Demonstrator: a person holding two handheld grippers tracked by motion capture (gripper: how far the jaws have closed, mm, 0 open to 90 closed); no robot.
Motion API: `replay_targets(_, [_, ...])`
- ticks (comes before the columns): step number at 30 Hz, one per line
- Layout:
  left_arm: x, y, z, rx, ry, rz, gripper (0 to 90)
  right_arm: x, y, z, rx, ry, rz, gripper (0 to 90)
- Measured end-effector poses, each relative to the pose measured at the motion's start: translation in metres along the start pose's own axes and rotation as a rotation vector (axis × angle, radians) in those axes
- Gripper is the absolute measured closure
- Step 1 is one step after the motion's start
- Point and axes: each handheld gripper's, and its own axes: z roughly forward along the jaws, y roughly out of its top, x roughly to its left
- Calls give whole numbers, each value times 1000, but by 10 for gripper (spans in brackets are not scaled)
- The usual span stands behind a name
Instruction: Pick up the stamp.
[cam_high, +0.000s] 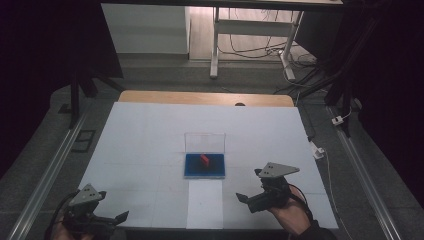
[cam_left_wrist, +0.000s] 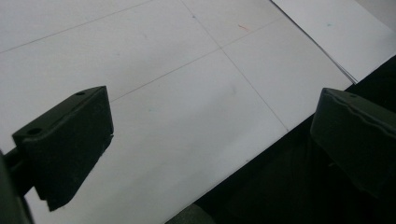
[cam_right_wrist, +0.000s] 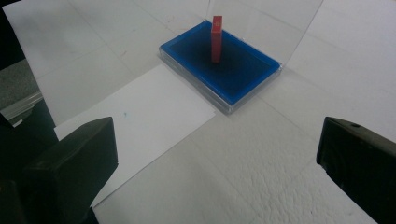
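Red block (cam_right_wrist: 216, 38): stood upright on the blue pad (cam_right_wrist: 233, 70) of an open clear case (cam_high: 204, 141), mid-table.
Right gripper (cam_high: 248, 201): jaws wide apart, holding nothing; block lay near, at about 11 o'clock from it.
Left gripper (cam_high: 120, 217): jaws apart, empty, over the near table edge; block well apart, at about 2 o'clock.
White sheet (cam_right_wrist: 140, 112): lay flat, touching the case's near side.

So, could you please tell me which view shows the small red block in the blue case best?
The right gripper view: the red block stands upright, near and sharp, on the blue case. The high view shows it as a tiny red speck.
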Motion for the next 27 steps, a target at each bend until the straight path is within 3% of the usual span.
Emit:
replay_targets(7, [1, 0, 0, -2, -3, -2, 0, 0, 12, 15, -27, 19, 7, 0])
replay_targets(17, [1, 0, 0, -2, -5, -8, 0, -1, 25, 37, -22, 49, 8, 0])
replay_targets(18, [2, 0, 0, -1, -4, -10, 0, 0, 28, 43, -13, 50, -15, 0])
replay_targets(23, [2, 0, 0, -1, -5, -12, 0, 4, 37, 57, 8, 42, -43, 0])
replay_targets(27, [2, 0, 0, 0, -8, -12, 0, 4, 42, 71, 37, 26, -32, 0])
